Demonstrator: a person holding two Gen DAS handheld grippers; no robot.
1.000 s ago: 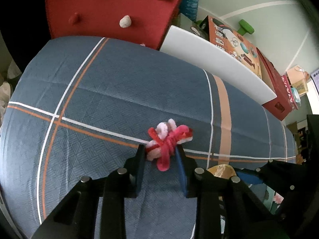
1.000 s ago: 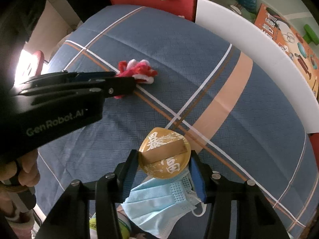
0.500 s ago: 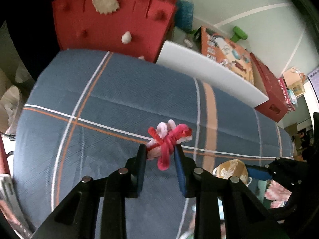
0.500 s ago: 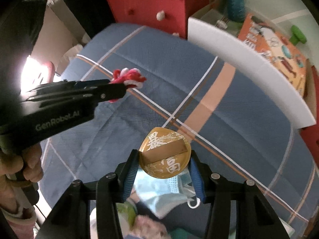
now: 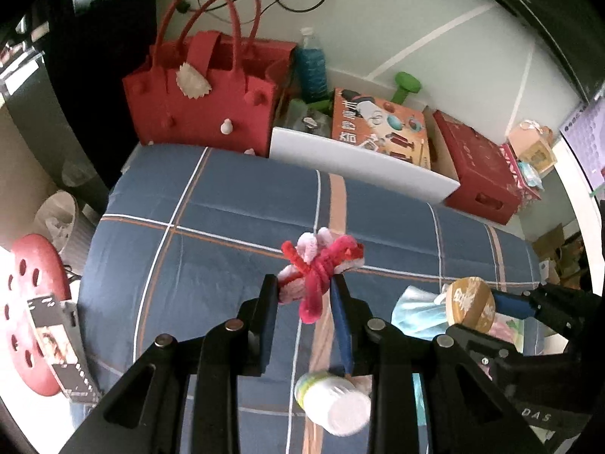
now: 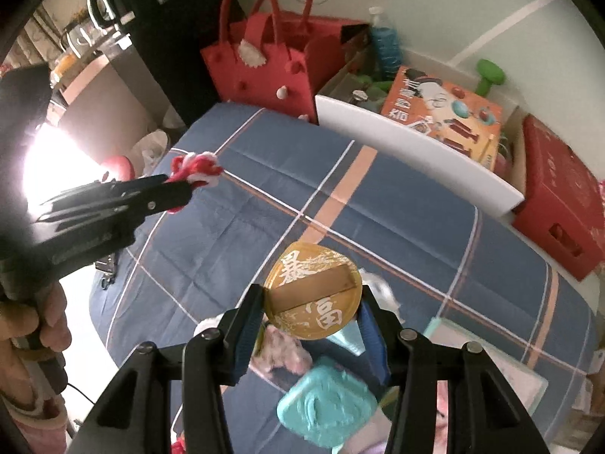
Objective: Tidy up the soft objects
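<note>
My left gripper is shut on a red, pink and white pipe-cleaner knot, held high above the blue plaid cloth. The same knot shows at the tip of the left gripper in the right wrist view. My right gripper is shut on a round gold disc with white characters, also lifted above the cloth; the disc appears at the right of the left wrist view. A red felt handbag stands open beyond the cloth's far edge.
Below the grippers lie a light blue face mask, a white-capped bottle, a teal lid and a pink soft thing. A white board, boxes and a blue bottle line the back. A red stool stands left.
Both grippers have risen well above the cloth, each still gripping its object. More of the room, the whole handbag and the items at the near edge have come into view.
</note>
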